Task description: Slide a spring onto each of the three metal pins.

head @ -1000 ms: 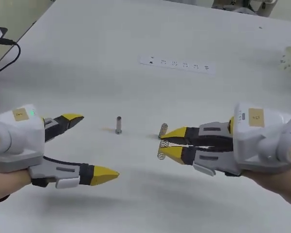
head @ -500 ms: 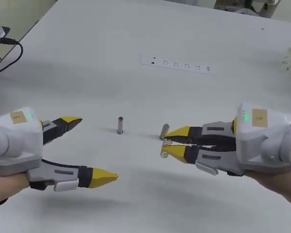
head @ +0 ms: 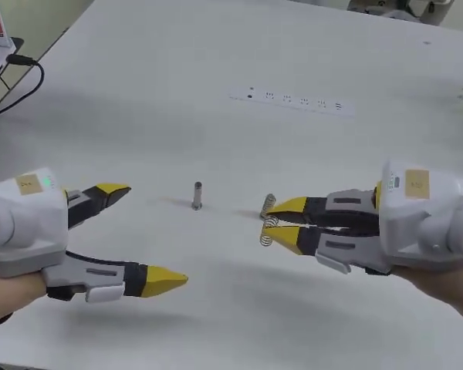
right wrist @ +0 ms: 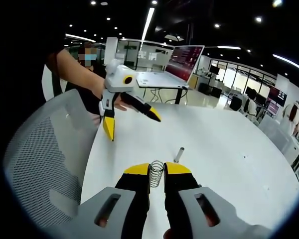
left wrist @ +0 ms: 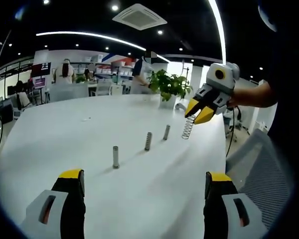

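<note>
A bare metal pin (head: 197, 195) stands upright mid-table, also seen as pin (left wrist: 115, 157) and pin (right wrist: 178, 155). To its right a pin wearing a spring (left wrist: 148, 141) and a third pin (left wrist: 166, 132) stand in a row; in the head view the sprung pin (head: 268, 203) peeks out behind the right gripper. My right gripper (head: 280, 223) is shut on a loose spring (head: 267, 234), held just above the table, spring (right wrist: 156, 178) between the jaws. My left gripper (head: 143, 233) stands open and empty, left of the bare pin.
A white power strip (head: 292, 100) lies at the back of the table. A black cable (head: 19, 81) and a laptop (right wrist: 174, 64) sit at the far left edge. A mesh chair (right wrist: 45, 149) stands by the near side.
The head camera has shifted a little, so the whole picture moved. Both grippers keep their places relative to the pins, the spring still held.
</note>
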A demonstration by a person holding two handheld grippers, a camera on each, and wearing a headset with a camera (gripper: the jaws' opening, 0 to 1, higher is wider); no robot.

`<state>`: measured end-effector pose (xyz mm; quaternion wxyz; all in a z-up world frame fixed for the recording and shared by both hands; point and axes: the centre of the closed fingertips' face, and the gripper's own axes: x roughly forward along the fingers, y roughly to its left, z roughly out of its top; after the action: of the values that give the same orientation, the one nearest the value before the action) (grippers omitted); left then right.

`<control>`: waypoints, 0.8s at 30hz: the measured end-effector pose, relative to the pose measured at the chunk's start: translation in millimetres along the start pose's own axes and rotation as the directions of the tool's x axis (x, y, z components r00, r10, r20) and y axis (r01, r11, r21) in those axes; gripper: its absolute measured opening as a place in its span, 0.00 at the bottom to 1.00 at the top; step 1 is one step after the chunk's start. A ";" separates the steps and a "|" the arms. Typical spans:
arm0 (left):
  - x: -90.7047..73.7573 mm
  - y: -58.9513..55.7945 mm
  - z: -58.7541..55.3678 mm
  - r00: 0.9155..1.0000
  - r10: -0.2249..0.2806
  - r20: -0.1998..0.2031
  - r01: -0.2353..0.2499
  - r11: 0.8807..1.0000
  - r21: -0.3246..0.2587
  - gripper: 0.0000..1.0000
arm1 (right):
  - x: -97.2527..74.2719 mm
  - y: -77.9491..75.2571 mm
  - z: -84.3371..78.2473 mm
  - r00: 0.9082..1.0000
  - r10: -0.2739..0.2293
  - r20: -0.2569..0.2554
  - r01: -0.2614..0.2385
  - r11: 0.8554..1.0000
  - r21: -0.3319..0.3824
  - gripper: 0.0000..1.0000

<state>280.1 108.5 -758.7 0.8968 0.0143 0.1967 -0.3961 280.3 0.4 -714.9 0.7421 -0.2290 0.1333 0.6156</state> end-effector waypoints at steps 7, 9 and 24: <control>-2.0 3.6 -0.5 1.000 0.014 0.000 -0.014 1.000 -0.001 0.98 | 8.1 -7.7 3.1 1.000 0.002 0.004 -0.002 1.000 -0.007 0.08; -2.7 4.5 -0.3 1.000 0.015 0.002 -0.015 1.000 -0.001 0.98 | 10.4 -10.5 3.6 1.000 -0.002 0.001 0.002 1.000 -0.015 0.08; -6.9 7.6 -4.2 1.000 0.025 -0.011 -0.025 1.000 -0.008 0.98 | 32.9 -35.3 16.0 0.999 -0.025 0.019 0.026 0.999 -0.043 0.08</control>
<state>279.9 119.3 -761.1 0.9006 0.0152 0.2030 -0.3840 320.2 31.6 -710.8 0.7461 -0.2410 0.1101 0.6109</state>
